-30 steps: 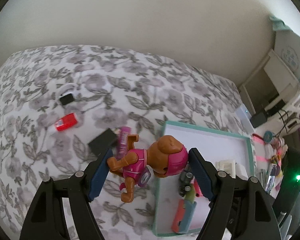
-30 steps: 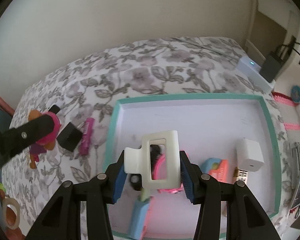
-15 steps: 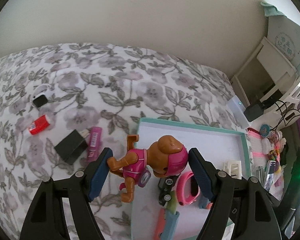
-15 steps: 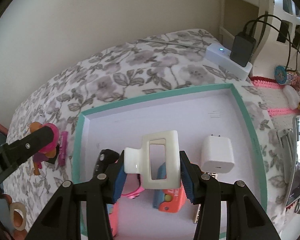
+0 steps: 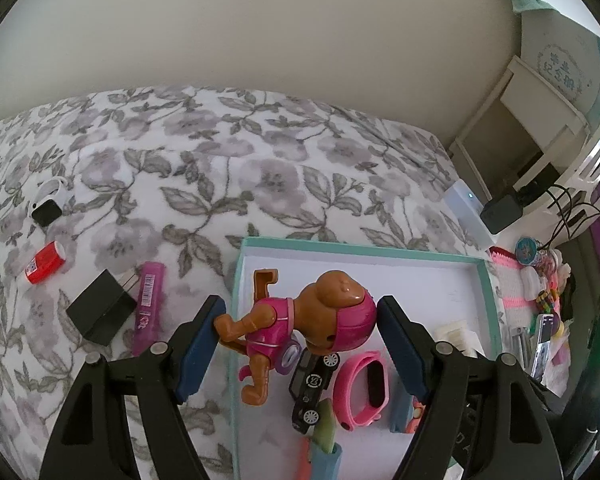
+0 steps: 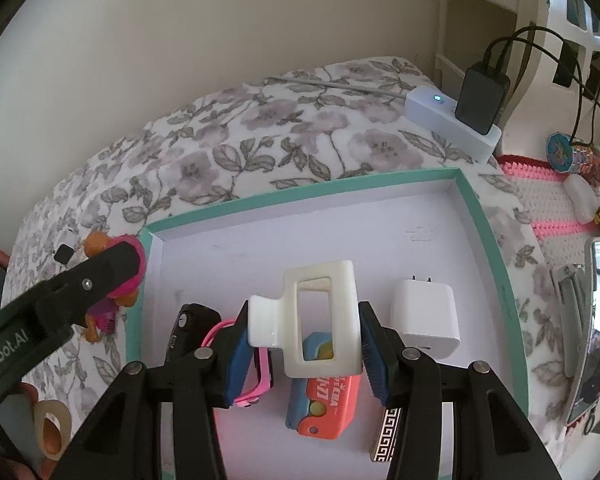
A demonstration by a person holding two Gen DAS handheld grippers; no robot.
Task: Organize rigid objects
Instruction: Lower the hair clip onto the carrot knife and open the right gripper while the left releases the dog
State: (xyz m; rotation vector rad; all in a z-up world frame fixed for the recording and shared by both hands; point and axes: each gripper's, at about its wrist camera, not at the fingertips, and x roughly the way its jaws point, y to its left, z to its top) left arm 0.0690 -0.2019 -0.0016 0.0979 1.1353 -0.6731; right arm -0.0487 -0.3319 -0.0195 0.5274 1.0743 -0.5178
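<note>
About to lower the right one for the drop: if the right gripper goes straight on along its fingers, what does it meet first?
Probably the orange and blue case on the tray floor: it shows through and under the white hair clip held by the right gripper. Depth is unclear.

Left hand-held gripper [image 5: 298, 344]: black arms, blue pads [image 5: 400, 348], silver screws, white lettering.

The far half of the teal-rimmed white cardboard tray [image 6: 476, 204] lies bare. Its near half is crowded: a white plug-in charger cube [image 6: 424, 322], an orange-and-blue plastic case [image 6: 328, 404], a pink wristband [image 5: 362, 390] and a black toy car [image 5: 312, 384].
</note>
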